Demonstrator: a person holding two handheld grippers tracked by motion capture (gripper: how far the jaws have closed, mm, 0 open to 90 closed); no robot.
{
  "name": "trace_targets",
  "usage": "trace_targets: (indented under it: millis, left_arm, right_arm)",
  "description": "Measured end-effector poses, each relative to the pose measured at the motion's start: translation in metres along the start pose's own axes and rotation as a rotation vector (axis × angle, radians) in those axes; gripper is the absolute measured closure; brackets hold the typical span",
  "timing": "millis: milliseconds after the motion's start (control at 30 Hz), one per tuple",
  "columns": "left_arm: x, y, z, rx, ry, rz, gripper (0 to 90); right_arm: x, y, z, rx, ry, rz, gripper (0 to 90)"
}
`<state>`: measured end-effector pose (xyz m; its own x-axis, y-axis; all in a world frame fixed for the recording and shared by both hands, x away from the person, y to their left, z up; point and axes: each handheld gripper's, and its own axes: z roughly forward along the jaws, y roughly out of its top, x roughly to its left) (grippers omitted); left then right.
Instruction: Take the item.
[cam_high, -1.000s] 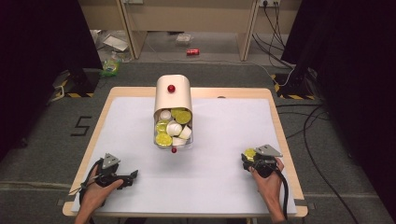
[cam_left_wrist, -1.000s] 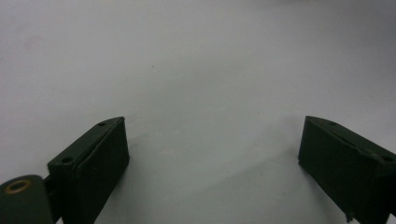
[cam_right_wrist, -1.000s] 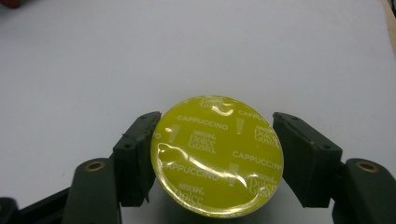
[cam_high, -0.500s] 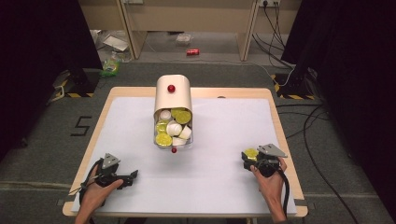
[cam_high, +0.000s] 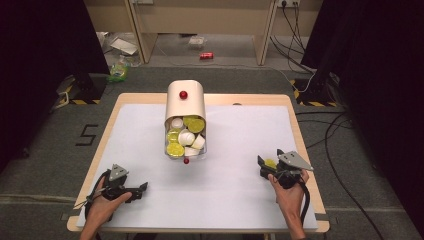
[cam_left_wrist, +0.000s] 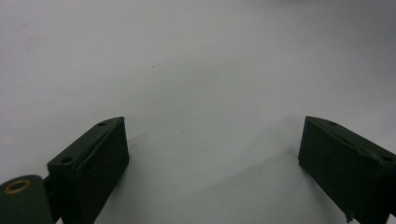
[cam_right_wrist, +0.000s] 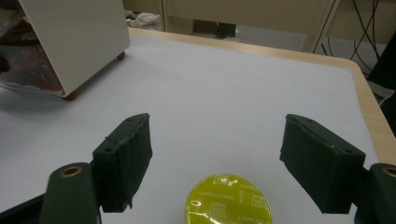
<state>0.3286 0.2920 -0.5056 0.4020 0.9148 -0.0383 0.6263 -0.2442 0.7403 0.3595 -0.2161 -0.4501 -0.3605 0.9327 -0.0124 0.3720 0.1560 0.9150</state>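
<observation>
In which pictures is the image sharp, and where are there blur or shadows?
High view: even light on the table, dark room sides. Left gripper view: soft, the left tool casts faint shadows on the white surface. Right gripper view: the capsule has a readable label, while the white box is blurred.

We note: left gripper (cam_high: 142, 187) black, grey plate | right gripper (cam_high: 268, 162) black, trailing cable | pads (cam_right_wrist: 126, 158) matt, screw-holed | forearms bare.
</observation>
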Motion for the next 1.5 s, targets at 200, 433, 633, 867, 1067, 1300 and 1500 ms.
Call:
trace_targets:
  millis: [200,433,633,867,1067,1300,1500]
  left_arm:
    - [0.000,0.000,0.000,0.000,-0.002,-0.001,7.6]
    - [0.000,0.000,0.000,0.000,-0.002,-0.001,7.6]
    - [0.000,0.000,0.000,0.000,-0.002,-0.001,7.5]
    - [0.000,0.000,0.000,0.001,-0.004,-0.001,7.2]
    - [0.000,0.000,0.000,0.001,-0.003,-0.001,7.1]
    - [0.000,0.000,0.001,0.001,-0.002,0.003,6.8]
    - [0.000,0.000,0.001,0.002,-0.002,0.004,6.7]
  right_arm:
    - [0.007,0.005,-0.002,-0.018,0.011,-0.009,25.4]
    - [0.019,0.013,-0.005,-0.043,0.032,-0.022,25.5]
    - [0.028,0.017,-0.005,-0.052,0.051,-0.029,25.2]
    - [0.039,0.022,-0.002,-0.064,0.064,-0.052,24.7]
    - [0.051,0.027,0.000,-0.072,0.089,-0.069,23.5]
    - [0.062,0.030,0.002,-0.076,0.110,-0.086,21.9]
    - [0.070,0.032,0.006,-0.083,0.129,-0.101,21.1]
